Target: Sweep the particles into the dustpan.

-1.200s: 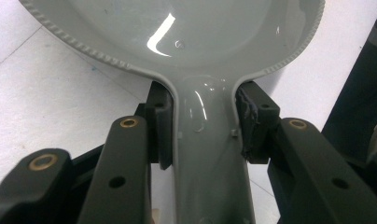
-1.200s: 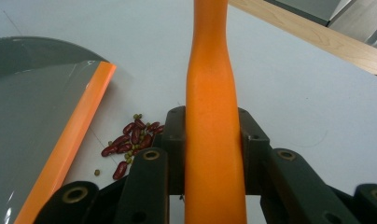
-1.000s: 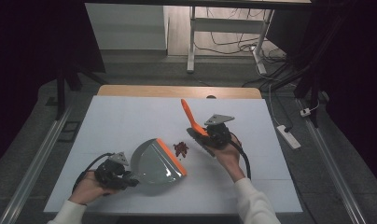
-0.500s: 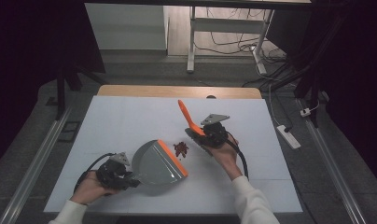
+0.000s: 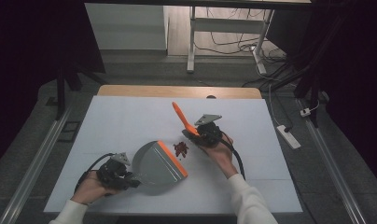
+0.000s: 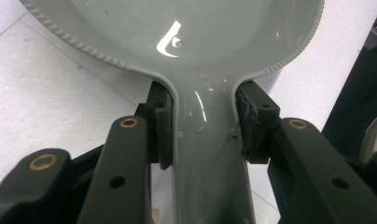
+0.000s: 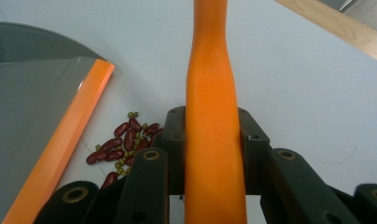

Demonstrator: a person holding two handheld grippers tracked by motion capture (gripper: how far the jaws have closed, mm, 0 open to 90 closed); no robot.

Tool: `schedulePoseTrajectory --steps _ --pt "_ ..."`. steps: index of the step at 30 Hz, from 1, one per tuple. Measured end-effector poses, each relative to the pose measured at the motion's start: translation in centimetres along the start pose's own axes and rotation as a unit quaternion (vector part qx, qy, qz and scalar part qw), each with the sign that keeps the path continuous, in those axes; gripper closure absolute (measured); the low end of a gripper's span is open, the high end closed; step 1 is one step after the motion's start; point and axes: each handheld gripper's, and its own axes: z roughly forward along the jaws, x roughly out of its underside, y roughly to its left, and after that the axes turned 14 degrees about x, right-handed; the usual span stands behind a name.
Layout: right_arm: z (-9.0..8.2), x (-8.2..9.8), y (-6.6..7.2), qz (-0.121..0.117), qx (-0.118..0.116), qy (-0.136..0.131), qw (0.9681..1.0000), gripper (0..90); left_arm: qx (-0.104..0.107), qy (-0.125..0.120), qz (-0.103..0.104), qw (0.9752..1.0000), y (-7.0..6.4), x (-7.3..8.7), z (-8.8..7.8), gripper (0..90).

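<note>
Person at white table [image 5: 130,116] is clamping a grey dustpan [image 5: 156,161] by its handle w/ left gripper [image 5: 115,173] and an orange brush handle [image 5: 183,117] w/ right gripper [image 5: 206,133]; red beans [image 5: 180,148] are lying just beside pan's orange lip, sweeping not yet done.

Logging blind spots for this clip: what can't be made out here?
- Brush head: cut off by the bottom edge in the right gripper view; behind the right gripper in the high view.
- Dustpan interior: cropped in the left gripper view.
- Green bits among the beans: too small to identify.
- Left gripper pads: partly behind the dustpan handle.
</note>
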Motion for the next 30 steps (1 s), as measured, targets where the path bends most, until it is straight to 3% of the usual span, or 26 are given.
schedulePoseTrajectory --steps 16,30 --pt "1.1 -0.4 1.2 -0.013 -0.001 0.010 0.9999 70.4 0.009 0.002 -0.008 0.9999 0.3 -0.1 0.3 61.8" --pt "1.8 -0.8 2.4 -0.009 -0.009 0.012 0.9998 70.4 0.015 0.006 -0.009 0.9998 0.3 -0.2 0.5 61.8"
